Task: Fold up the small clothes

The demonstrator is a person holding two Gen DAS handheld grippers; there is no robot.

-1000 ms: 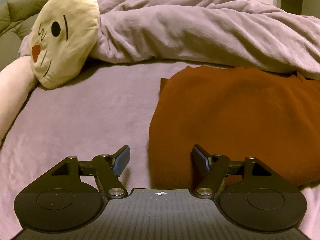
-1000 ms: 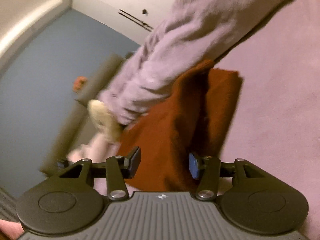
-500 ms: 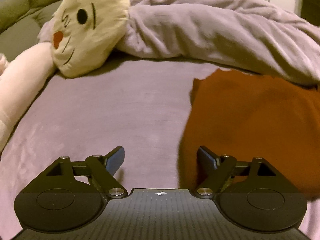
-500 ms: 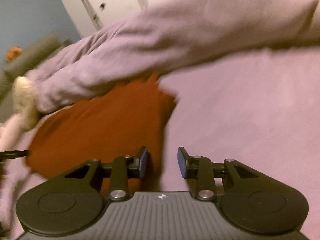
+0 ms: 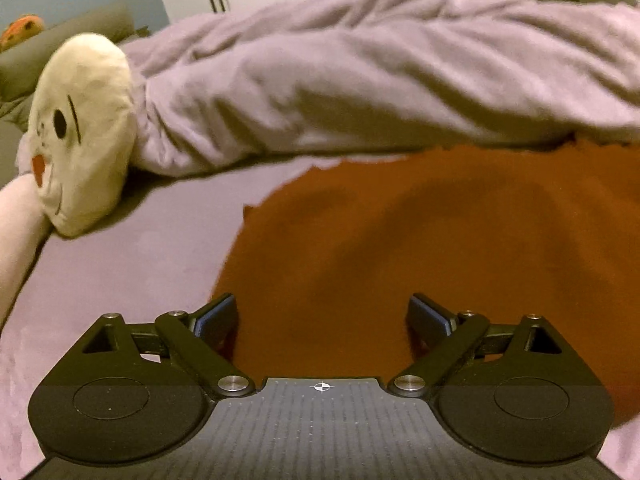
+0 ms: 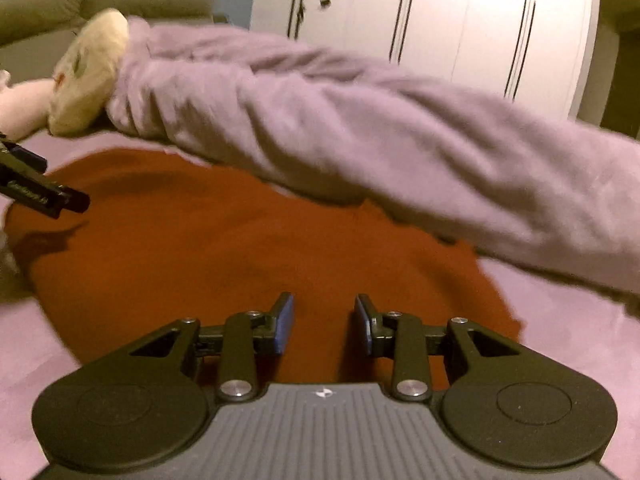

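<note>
rust-brown knit garment (image 5: pixel 420 248) flat on lilac bed (image 5: pixel 120 272), below rumpled duvet (image 5: pixel 360 80). left hand-held gripper (image 5: pixel 320 314) opening, empty; right hand-held gripper (image 6: pixel 324 322) part-spread, empty. between folds; next likely: grab near hem.

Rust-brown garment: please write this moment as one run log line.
rust-brown garment: flat on bed | left gripper: opening, empty | right gripper: open, empty

Rust-brown knit garment (image 5: pixel 420 240), spread flat on the bed, far edge tucked under the rumpled duvet
</note>
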